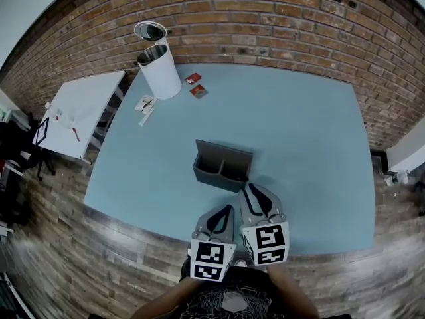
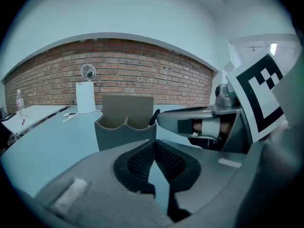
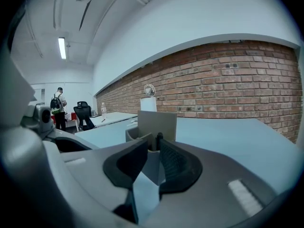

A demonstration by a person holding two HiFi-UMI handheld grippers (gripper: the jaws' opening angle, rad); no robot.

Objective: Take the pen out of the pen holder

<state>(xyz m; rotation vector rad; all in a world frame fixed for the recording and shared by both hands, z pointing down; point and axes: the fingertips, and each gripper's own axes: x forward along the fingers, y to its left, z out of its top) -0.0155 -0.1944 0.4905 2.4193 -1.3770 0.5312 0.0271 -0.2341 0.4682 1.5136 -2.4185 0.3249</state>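
The left gripper (image 1: 229,209) is hovering over the near edge of the blue table (image 1: 312,151), at about 6 o'clock from the pen holder (image 1: 222,167). In the left gripper view its jaws are pressing together at the tips, with nothing between them.

Just beside it, at its 3 o'clock and reaching a little further forward, the right gripper (image 1: 252,189) is sitting with its tips close to the holder's near right corner. In the right gripper view (image 3: 153,145) its jaws are standing slightly parted and gripping nothing. The grey holder (image 3: 155,121) is showing through the gap.

The pen (image 3: 159,137) is standing in the holder, its dark top lining up with that gap, beyond the jaws. In the left gripper view the pen (image 2: 154,117) is leaning out of the holder's right-hand compartment.

Further off, at about 11 o'clock from the holder, some papers (image 1: 146,104) and two small red packets (image 1: 192,79) are lying near a white cylindrical container (image 1: 163,73). A round mirror (image 1: 151,30) is standing just behind it. A white side table (image 1: 80,108) is standing at 9 o'clock, off the blue table's left edge.

A brick wall (image 1: 279,18) is running along the far side. In the right gripper view, a person (image 3: 58,101) is standing far back by an office chair (image 3: 83,112).
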